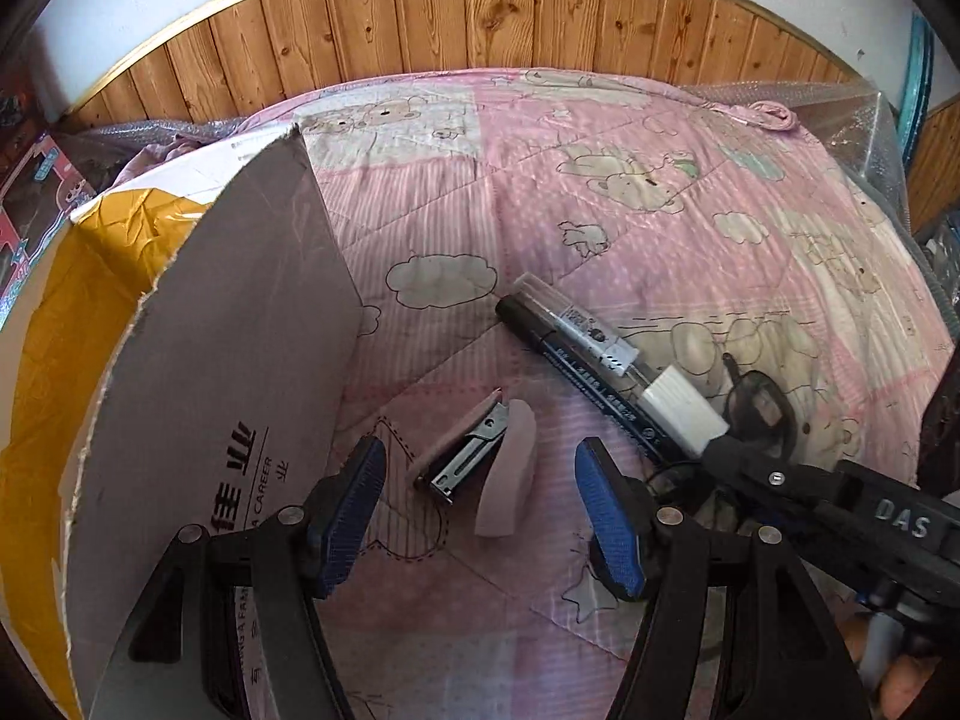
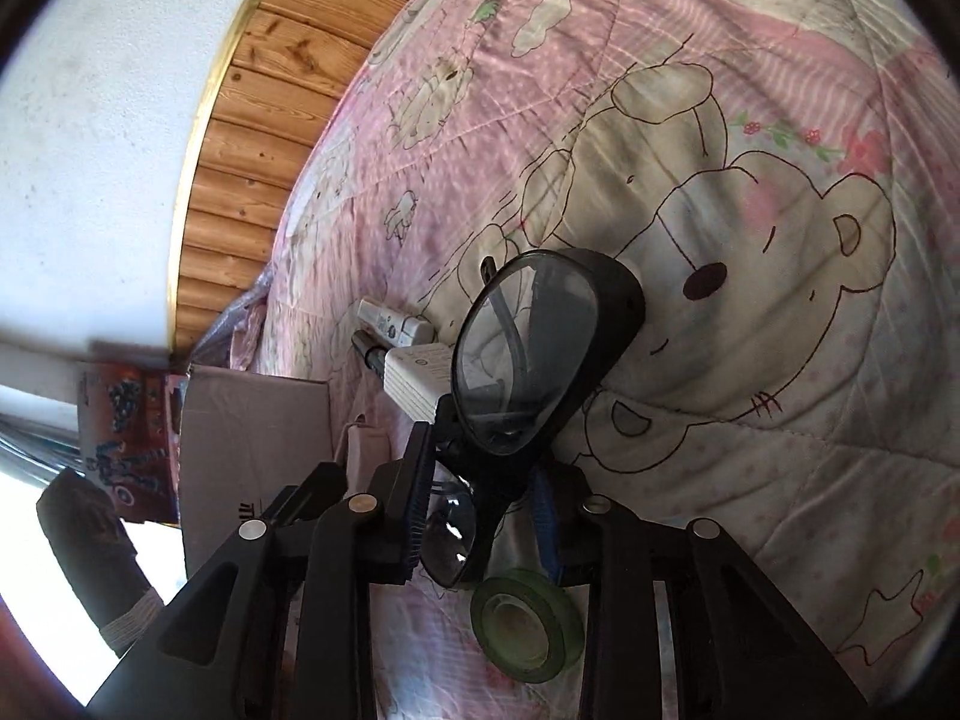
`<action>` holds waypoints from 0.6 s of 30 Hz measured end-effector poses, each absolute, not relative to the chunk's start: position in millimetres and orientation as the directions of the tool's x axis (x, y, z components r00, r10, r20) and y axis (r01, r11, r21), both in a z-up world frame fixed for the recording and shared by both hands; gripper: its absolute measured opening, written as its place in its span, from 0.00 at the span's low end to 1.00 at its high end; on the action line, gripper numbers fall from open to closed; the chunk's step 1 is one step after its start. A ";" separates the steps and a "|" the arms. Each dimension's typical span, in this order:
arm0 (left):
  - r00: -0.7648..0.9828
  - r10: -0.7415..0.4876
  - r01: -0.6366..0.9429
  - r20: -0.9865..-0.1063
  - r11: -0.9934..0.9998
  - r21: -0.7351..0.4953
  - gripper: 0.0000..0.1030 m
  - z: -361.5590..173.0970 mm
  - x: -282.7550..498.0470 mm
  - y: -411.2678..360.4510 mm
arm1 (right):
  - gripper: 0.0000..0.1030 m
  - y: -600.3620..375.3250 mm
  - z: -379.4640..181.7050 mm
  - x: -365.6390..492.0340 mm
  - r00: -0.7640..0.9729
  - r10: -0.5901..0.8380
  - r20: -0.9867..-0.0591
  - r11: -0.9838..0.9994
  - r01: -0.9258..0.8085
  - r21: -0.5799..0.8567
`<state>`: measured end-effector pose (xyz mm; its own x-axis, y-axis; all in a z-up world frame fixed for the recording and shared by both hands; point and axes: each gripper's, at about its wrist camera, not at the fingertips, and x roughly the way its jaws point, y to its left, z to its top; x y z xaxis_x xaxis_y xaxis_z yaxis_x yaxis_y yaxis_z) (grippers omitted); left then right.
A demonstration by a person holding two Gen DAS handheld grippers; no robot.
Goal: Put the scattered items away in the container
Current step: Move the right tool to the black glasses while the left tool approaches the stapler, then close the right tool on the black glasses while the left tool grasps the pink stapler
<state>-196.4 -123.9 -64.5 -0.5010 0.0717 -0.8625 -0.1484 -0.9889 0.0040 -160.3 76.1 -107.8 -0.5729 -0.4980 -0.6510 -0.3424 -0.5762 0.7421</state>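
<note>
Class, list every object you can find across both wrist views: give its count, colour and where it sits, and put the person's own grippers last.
Cardboard box: one, grey outside, yellow lining, left on the quilt.
Stapler: one, pink and metal, open, ahead of the left gripper.
Marker: one, black, middle of the quilt.
White adapter: one, beside the marker.
Glasses: one pair, black frame, in the right gripper.
Tape roll: one, green, under the right gripper.
Quilt: one, pink, bear print.
Left gripper: open, blue pads.
Right gripper: shut on the glasses.
</note>
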 end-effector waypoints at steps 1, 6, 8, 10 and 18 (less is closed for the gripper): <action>-0.485 0.077 -0.146 -0.871 -0.989 -0.006 0.65 -70.3 -199.5 -124.9 | 0.25 78.7 -104.8 -160.2 -0.569 -0.488 -0.662 -0.582 -0.353 0.733; -0.399 0.126 -0.114 -0.908 -0.990 -0.087 0.50 -96.1 -208.7 -131.7 | 0.19 91.2 -88.3 -153.6 -0.582 -0.466 -0.666 -0.575 -0.373 0.728; -0.383 0.184 -0.087 -0.905 -0.983 -0.163 0.50 -93.0 -206.2 -136.6 | 0.19 94.2 -81.0 -150.8 -0.581 -0.457 -0.674 -0.581 -0.379 0.720; -0.337 0.332 -0.039 -0.881 -0.940 -0.339 0.49 -88.2 -199.5 -143.9 | 0.19 97.3 -73.3 -148.4 -0.582 -0.438 -0.686 -0.600 -0.379 0.705; -0.300 0.414 0.074 -0.859 -0.888 -0.453 0.62 -89.1 -171.0 -149.3 | 0.20 98.4 -66.2 -146.5 -0.552 -0.389 -0.738 -0.682 -0.366 0.633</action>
<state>-171.0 -149.3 -89.1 -0.3003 0.4137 -0.8595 0.0735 -0.8883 -0.4533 -146.5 98.4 -66.2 -0.5515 -0.3890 -0.7379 -0.3656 -0.6824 0.6330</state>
